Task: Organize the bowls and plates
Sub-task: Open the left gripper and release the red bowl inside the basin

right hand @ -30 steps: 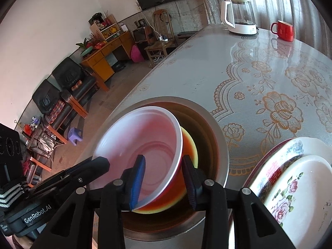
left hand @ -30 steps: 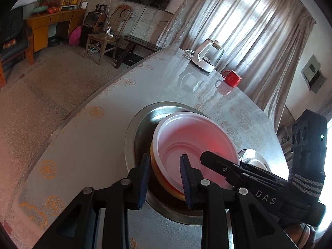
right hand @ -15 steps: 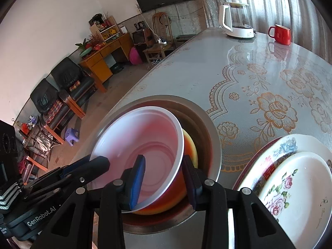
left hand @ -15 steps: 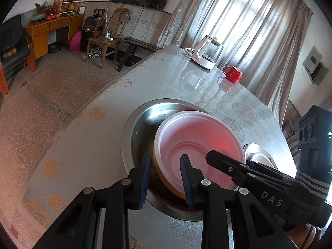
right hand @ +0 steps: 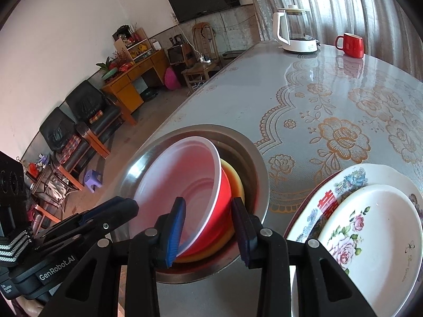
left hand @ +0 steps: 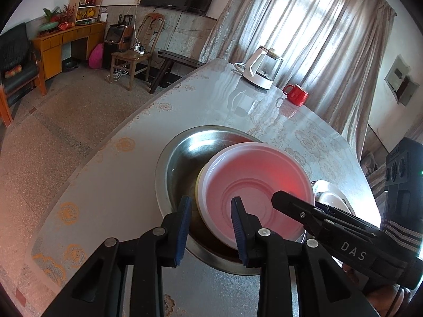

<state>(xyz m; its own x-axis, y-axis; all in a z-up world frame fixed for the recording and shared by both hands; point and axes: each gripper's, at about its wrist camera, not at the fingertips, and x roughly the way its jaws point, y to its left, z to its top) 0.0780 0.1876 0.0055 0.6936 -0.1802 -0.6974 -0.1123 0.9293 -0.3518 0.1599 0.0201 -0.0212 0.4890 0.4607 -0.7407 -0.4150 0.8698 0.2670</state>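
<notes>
A steel basin (left hand: 179,163) (right hand: 253,169) sits on the patterned table. Inside it a red bowl (left hand: 256,185) (right hand: 185,179) with a white inside is nested, tilted, in a yellow bowl (right hand: 235,177). My left gripper (left hand: 211,224) straddles the near rim. One pad is outside the bowls and one inside the red bowl. Its jaws are opening, and a gap shows beside the outer pad. My right gripper (right hand: 208,227) is shut across both bowl walls on the opposite side. To its right a small floral plate (right hand: 370,224) lies on a larger patterned plate (right hand: 351,177).
At the far end of the table stand a white kettle (left hand: 261,71) (right hand: 293,31) and a red mug (left hand: 296,95) (right hand: 349,45). The table's curved edge runs just left of the basin, with floor, chairs and a wooden desk beyond.
The nested bowls have shifted toward the right gripper's side, baring more of the basin's left wall. The left gripper's fingers stand slightly wider apart than before.
</notes>
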